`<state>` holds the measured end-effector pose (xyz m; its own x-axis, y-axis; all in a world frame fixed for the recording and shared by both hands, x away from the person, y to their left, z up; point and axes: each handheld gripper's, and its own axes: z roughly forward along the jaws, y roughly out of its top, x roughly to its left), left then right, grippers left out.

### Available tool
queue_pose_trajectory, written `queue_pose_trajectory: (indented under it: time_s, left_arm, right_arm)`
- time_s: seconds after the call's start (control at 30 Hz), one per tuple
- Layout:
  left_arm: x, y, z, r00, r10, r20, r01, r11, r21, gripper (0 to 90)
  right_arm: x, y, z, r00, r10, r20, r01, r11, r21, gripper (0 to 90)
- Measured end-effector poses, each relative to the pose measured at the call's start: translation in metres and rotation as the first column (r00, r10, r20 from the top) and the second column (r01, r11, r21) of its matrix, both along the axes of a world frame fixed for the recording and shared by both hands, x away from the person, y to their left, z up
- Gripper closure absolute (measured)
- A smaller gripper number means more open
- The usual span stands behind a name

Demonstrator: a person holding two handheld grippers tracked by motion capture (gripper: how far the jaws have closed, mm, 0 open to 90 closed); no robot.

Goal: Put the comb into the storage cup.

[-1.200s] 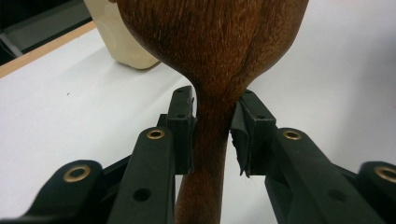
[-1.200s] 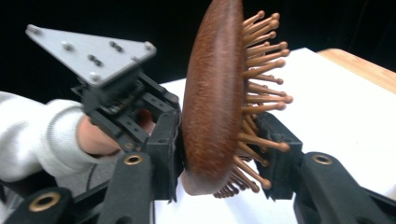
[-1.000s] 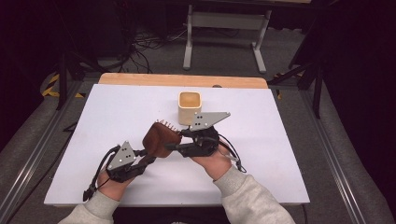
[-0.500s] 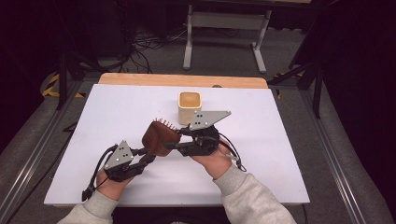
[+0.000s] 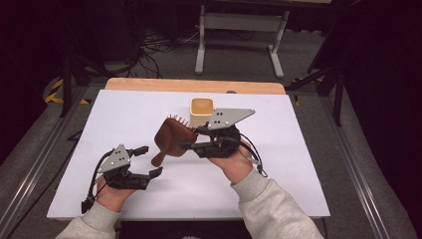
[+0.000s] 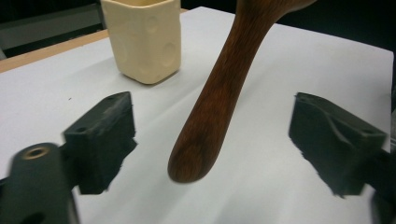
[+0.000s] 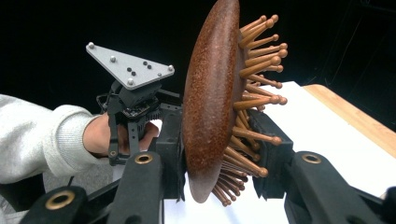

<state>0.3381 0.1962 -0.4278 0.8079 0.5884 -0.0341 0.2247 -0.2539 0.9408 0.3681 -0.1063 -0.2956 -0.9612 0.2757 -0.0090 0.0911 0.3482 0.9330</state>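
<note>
Right gripper (image 5: pixel 186 139) clamped the wooden hairbrush (image 5: pixel 171 139) by its head; left gripper (image 5: pixel 149 160) had just opened, empty, below the handle. Tilting it handle-first toward the cream cup (image 5: pixel 202 110) looked wisest.

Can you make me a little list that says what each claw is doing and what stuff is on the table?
Held thing: wooden hairbrush, bristles pointing up and away.
Right claw: shut on the brush's head.
Left claw: its jaws have just been opening; they stand wide apart, the brush handle between them, untouched.
Brush position: lifted, handle end hanging just over the table.
Also on table: cream cup, upright, behind the brush.
Table: white top.
</note>
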Motion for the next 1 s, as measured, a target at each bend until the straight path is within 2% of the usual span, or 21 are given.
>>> queue_pose_trajectory:
  time_s: [0.2, 0.5, 0.8, 1.0]
  left_arm:
    - [0.005, 0.013, -0.004, 0.9998, 0.020, -0.002, -0.020, 0.9996, -0.021, 4.2]
    - [0.008, 0.029, -0.009, 0.9987, 0.049, 0.014, -0.049, 0.9988, 0.003, 2.7]
    - [0.009, 0.039, -0.011, 0.9957, 0.088, 0.032, -0.088, 0.9960, 0.013, 2.8]
    - [0.009, 0.045, -0.011, 0.9938, 0.105, 0.035, -0.106, 0.9944, 0.005, 2.8]
  right_arm:
    - [0.005, -0.004, 0.015, 0.9993, -0.027, 0.028, 0.027, 0.9996, 0.002, 61.0]
    - [0.012, -0.008, 0.035, 0.9973, -0.046, 0.058, 0.045, 0.9989, 0.014, 61.0]
    - [0.023, -0.016, 0.050, 0.9918, -0.100, 0.080, 0.099, 0.9950, 0.015, 61.0]
    - [0.031, -0.023, 0.056, 0.9841, -0.149, 0.097, 0.148, 0.9888, 0.019, 61.0]
